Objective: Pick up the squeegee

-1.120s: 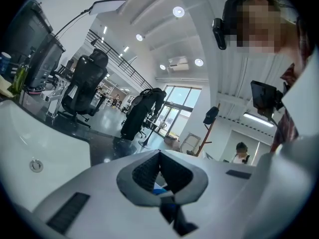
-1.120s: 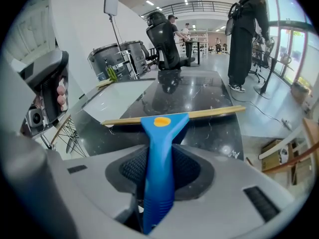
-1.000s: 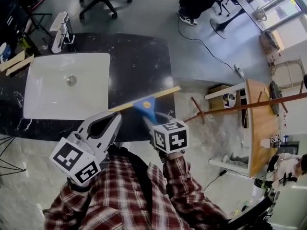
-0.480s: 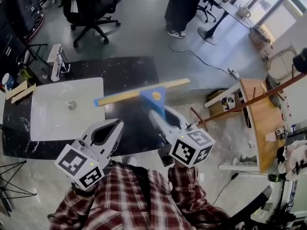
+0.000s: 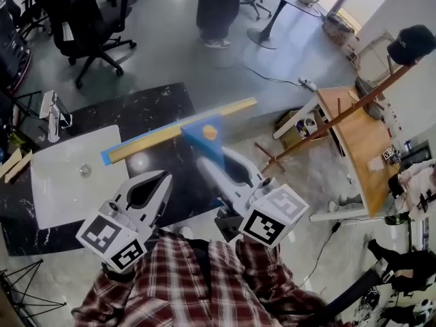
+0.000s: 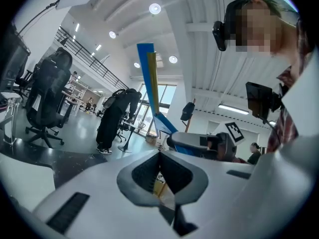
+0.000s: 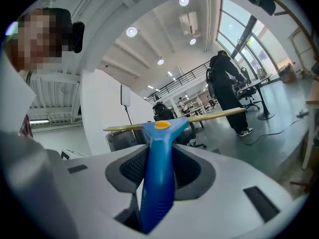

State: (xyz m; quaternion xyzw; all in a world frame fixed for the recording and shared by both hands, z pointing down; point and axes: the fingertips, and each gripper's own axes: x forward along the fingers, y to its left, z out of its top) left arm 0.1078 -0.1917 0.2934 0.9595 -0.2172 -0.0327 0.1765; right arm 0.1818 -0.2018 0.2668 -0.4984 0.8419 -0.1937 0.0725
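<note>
Squeegee (image 5: 199, 133) aloft above a black stone surface (image 5: 153, 107), clear of it and gripped by the right claw (image 5: 221, 165); the lift the task asks for looks done.

A white sink (image 5: 54, 182) is set into the surface at the left, with a tap (image 5: 49, 114) at its far rim. Off the surface to the right stands a wooden desk (image 5: 357, 138), crossed by a slanting coat stand (image 5: 327, 125) that carries a dark cap. Office chairs (image 5: 75, 26) and a standing person (image 5: 218, 5) occupy the floor beyond, all well apart from the tool.

The squeegee's long yellow-and-blue blade lies crosswise to the right claw. Its left end is lower, over the sink's right edge, and its right end is higher, out past the edge of the surface. The blue handle runs straight back from the blade along the claw's own line. In the right gripper view the 2 jaws are closed against either side of that handle.

The left claw (image 5: 162, 179) sits just beside it, lower left, under the blade's left half and not touching it. Its jaws are pressed together with nothing between them.

Any further carrying would likely fall to the right hand alone. The wide blade is the part that could catch, with the left claw nearest and the coat stand further off to the right.
</note>
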